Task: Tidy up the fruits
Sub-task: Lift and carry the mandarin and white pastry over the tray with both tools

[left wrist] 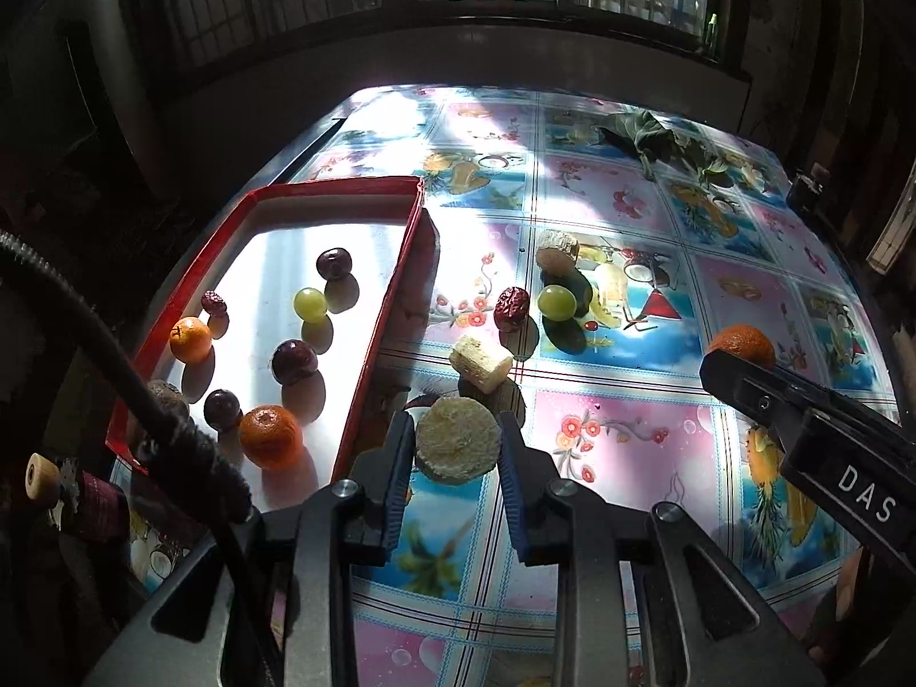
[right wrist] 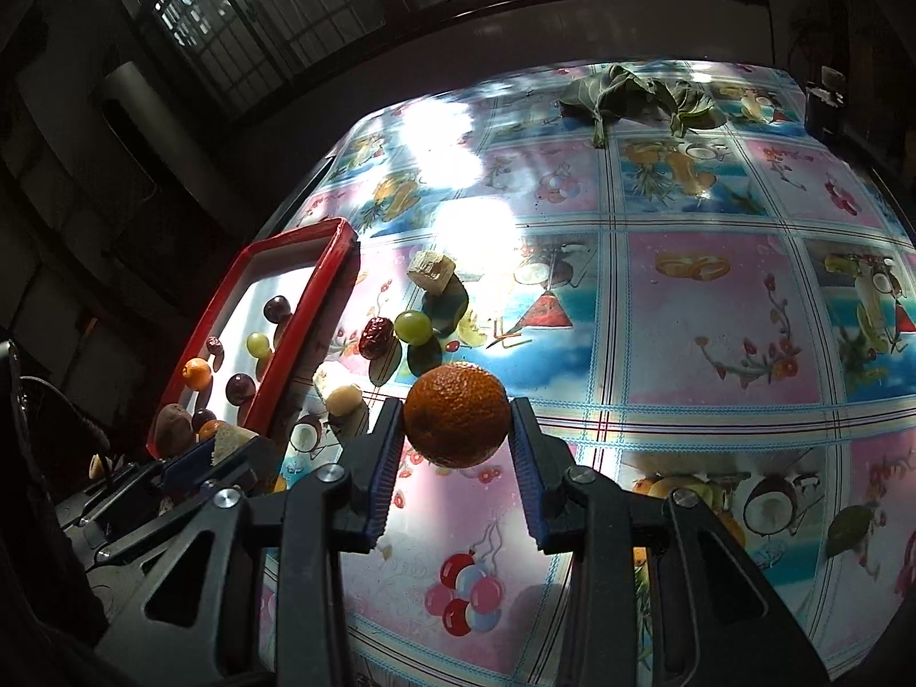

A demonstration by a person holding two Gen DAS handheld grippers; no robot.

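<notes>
My left gripper [left wrist: 456,446] is shut on a pale corn cob piece [left wrist: 456,445], just right of the red tray [left wrist: 395,280]. The tray holds two oranges [left wrist: 270,436], dark plums [left wrist: 293,360], a green grape [left wrist: 310,303] and a small red date [left wrist: 213,303]. My right gripper [right wrist: 456,429] is shut on an orange [right wrist: 456,413], held above the tablecloth; it also shows in the left wrist view [left wrist: 742,345]. On the cloth lie a red date [left wrist: 511,307], a green grape [left wrist: 556,301] and two more corn pieces [left wrist: 481,363], [left wrist: 556,252].
The table wears a glossy fruit-print cloth [right wrist: 715,315]. A wilted green leaf [right wrist: 630,94] lies at the far edge. A dark wall with barred windows stands behind. The table's left edge runs just beyond the tray.
</notes>
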